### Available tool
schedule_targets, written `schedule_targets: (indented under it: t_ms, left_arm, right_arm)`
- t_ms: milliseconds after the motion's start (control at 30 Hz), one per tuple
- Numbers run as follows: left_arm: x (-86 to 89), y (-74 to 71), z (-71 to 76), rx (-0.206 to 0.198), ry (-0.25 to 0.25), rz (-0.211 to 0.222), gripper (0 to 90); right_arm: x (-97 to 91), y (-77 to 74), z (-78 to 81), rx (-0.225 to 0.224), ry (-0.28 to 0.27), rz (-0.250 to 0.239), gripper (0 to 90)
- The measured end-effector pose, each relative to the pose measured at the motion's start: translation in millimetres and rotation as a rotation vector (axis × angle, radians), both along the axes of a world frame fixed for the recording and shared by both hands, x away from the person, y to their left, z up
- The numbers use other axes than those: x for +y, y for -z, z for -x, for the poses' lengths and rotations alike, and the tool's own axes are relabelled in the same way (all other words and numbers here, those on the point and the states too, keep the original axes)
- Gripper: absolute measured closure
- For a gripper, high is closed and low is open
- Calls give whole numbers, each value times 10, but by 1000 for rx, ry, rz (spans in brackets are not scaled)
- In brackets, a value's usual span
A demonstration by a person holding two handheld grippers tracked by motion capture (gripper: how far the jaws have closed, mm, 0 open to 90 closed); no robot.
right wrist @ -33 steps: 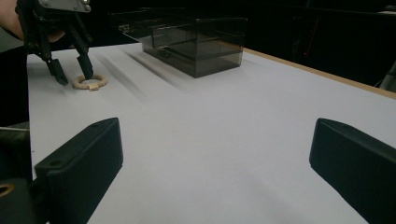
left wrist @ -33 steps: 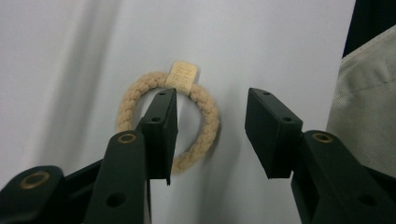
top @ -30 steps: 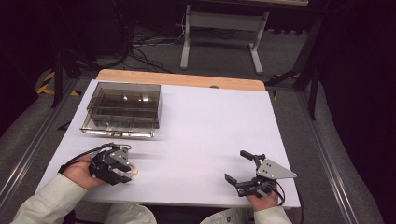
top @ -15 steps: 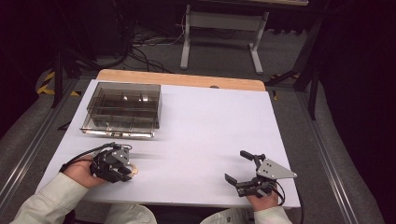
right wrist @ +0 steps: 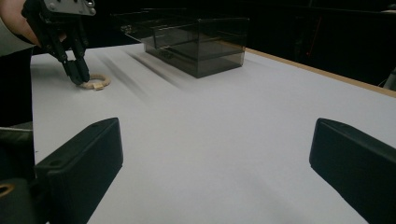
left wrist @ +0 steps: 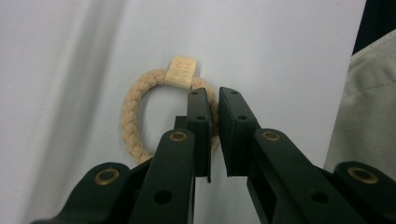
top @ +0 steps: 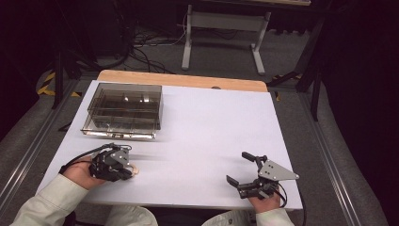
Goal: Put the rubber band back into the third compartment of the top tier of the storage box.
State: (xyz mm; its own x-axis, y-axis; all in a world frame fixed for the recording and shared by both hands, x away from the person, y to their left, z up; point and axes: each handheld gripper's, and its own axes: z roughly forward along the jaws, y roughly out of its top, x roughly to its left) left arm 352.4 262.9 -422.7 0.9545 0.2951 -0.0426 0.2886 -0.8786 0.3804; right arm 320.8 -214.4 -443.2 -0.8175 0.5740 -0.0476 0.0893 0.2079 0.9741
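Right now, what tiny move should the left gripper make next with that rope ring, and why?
Probably lift it straight up a little. The left gripper has its fingers closed on one side of the rope ring, which lies flat on the white table. A small lift would show whether the grip holds.

Bare white table (top: 211, 136) between both tools; smoky clear box (top: 124, 110) far-left.

Bright white table (top: 211, 127) against dark surroundings (soft streaky shadows), close jaws blurred.
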Motion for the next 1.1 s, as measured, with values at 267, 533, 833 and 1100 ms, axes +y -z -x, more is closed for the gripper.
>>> schedule_targets:
  t_ms: [267, 533, 833, 1100]
  left_arm:
    - [38, -111, 24, -18, -3, 70, 836]
    - [82, -211, 40, -47, -23, 130, 837]
    - [124, -316, 41, -76, -31, 203, 837]
    - [137, -414, 45, -95, -40, 255, 837]
  right_arm:
    - [2, 0, 0, 1, 0, 2, 34]
    - [-1, -1, 1, 0, 1, 2, 34]
    - [0, -1, 2, -1, 1, 3, 34]
    - [-1, -2, 2, -1, 1, 3, 34]
